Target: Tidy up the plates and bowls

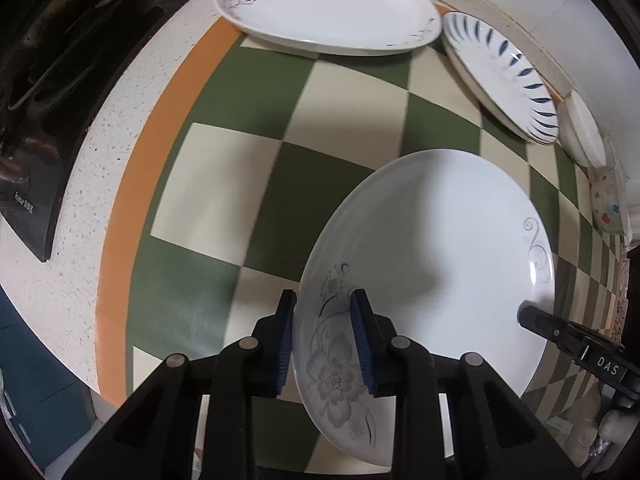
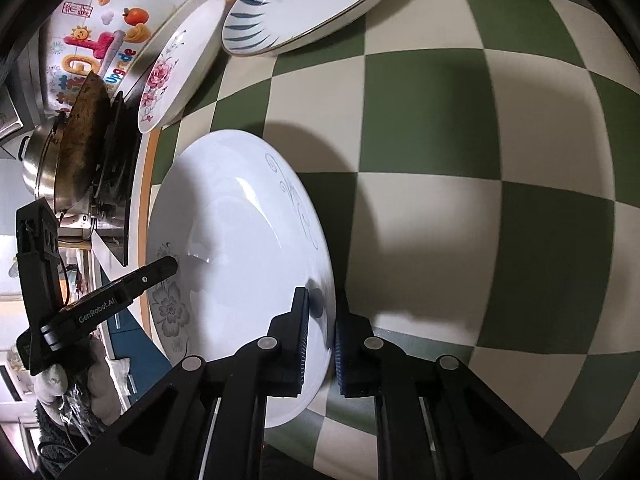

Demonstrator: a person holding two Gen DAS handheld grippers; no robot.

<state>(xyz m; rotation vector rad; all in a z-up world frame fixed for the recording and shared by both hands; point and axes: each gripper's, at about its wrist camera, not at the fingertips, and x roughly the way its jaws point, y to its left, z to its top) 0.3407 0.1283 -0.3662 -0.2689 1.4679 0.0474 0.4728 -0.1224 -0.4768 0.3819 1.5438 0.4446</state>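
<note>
Fingers first: we have the left gripper [image 1: 323,344] nearly closed across the near rim of the big white plate [image 1: 440,248], one blue pad [image 1: 286,340] outside the rim, the other on the inner face over the grey flower print. Pads look pressed onto the porcelain, so we read it as a grip.

Right gripper [image 2: 322,344] does the same on the opposite rim of that plate [image 2: 240,248]: narrow gap, inner finger [image 2: 301,340] on the plate's face, outer one behind the edge. Both hold the one plate, which sits on the green-and-cream checked mat [image 1: 240,152] on the tabletop [image 1: 80,200]; we cannot tell whether it is lifted off.

Other dishes lie at the far edge of the mat: pink rose plate [image 1: 320,4], blue-leaf plate [image 1: 504,76], beside it a small white dish [image 1: 584,132].

Writing: "DAS" on the right gripper's body in the left wrist view, "GenRobot.AI" on the left gripper's body [image 2: 100,308] in the right wrist view. Small white lettering on the black stove [image 1: 28,200] is unreadable. Gloved hand [image 2: 76,384] carries the left gripper.
</note>
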